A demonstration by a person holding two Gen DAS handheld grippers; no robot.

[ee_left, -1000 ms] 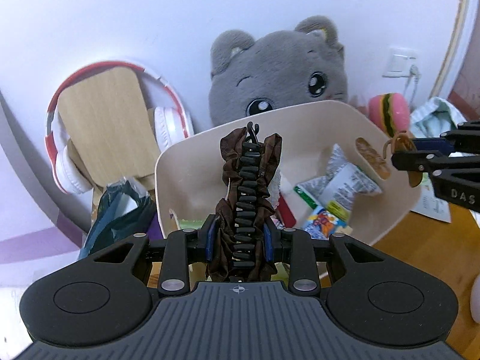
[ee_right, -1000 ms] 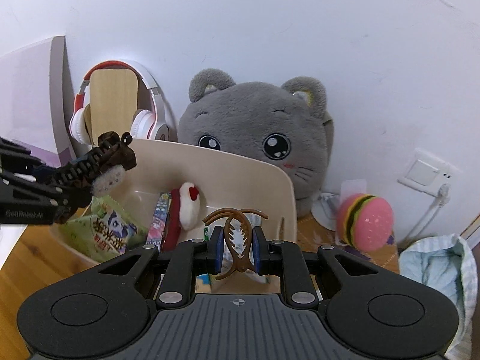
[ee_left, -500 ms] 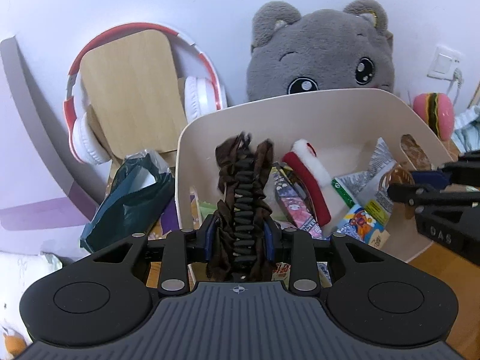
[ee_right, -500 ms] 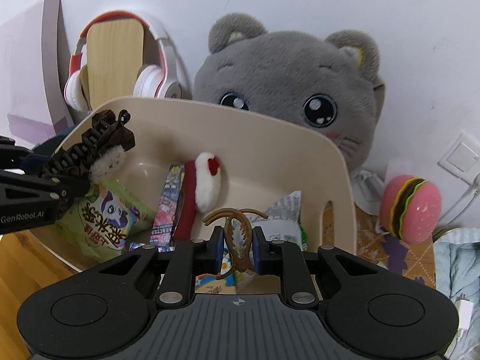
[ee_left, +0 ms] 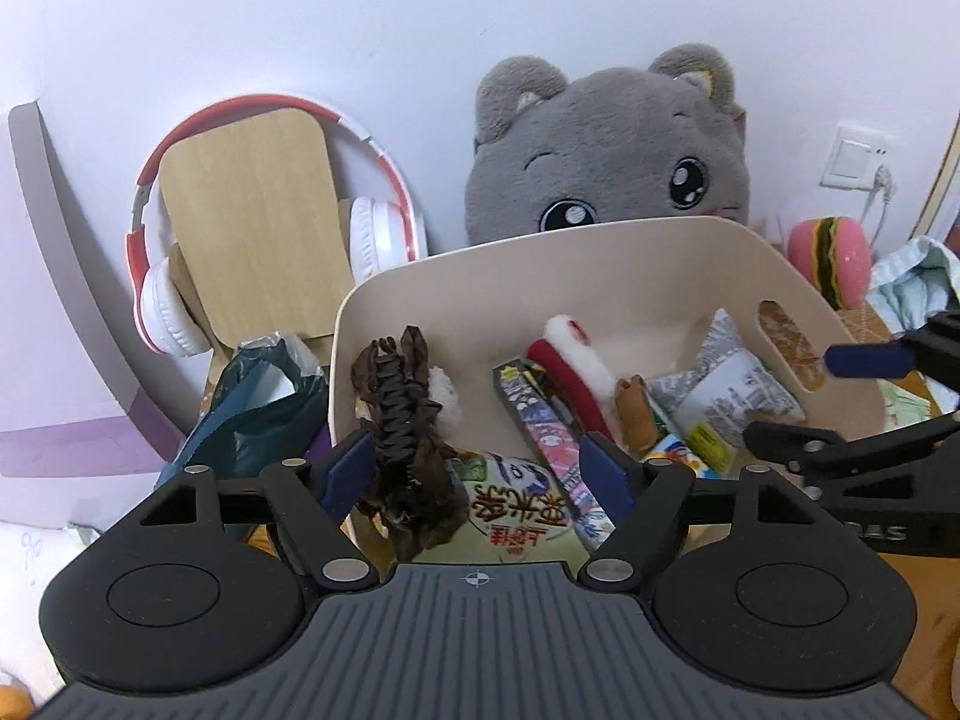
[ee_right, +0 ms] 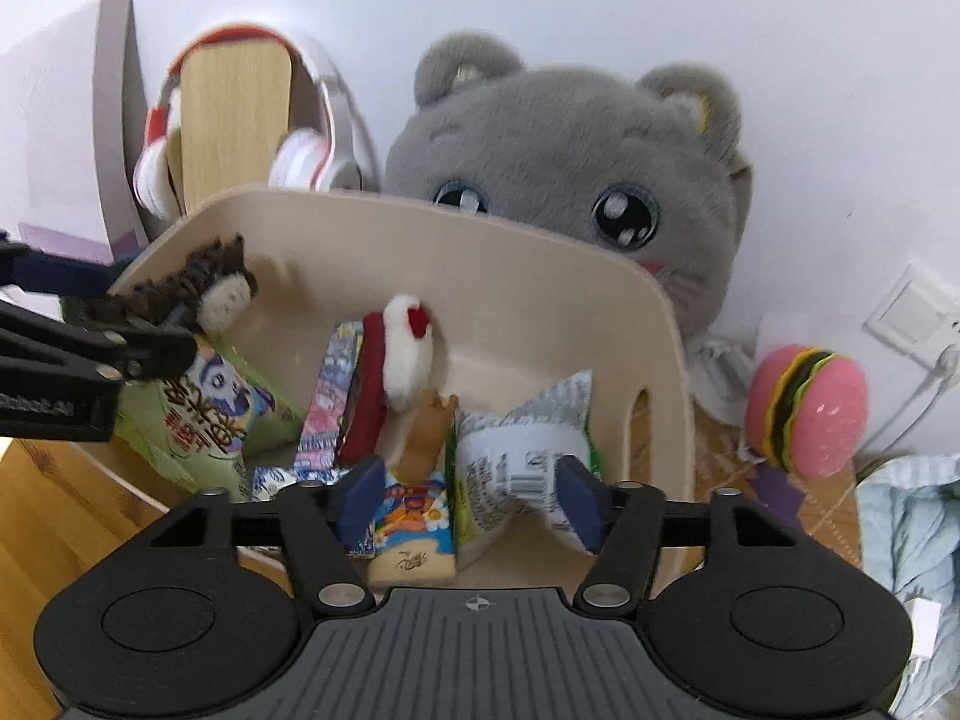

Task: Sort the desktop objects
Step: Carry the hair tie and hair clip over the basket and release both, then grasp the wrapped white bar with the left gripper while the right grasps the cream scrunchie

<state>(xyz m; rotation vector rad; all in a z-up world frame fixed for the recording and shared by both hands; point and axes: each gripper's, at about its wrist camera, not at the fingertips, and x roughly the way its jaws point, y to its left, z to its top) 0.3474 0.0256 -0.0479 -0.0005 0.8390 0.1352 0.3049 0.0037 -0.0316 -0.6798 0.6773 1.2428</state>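
A cream bin (ee_left: 600, 264) stands in front of a grey cat plush and holds snack packets and a red and white plush item (ee_left: 576, 366). My left gripper (ee_left: 480, 468) is open over the bin's left side. A dark brown hair clip (ee_left: 402, 432) leans against its left finger, over the bin's front left. It also shows in the right wrist view (ee_right: 180, 288). My right gripper (ee_right: 474, 498) is open and empty over the bin (ee_right: 480, 240). A small brown clip (ee_right: 429, 426) lies among the packets below it.
A grey cat plush (ee_left: 612, 144) sits behind the bin. Red and white headphones (ee_left: 180, 276) hang on a wooden stand at the back left. A dark bag (ee_left: 258, 408) lies left of the bin. A pink burger toy (ee_right: 804, 414) and a wall socket (ee_right: 912, 312) are at the right.
Both grippers have opened over the bin. The dark brown hair clip is loose beside the left finger. The small brown clip has dropped from the right gripper into the bin.
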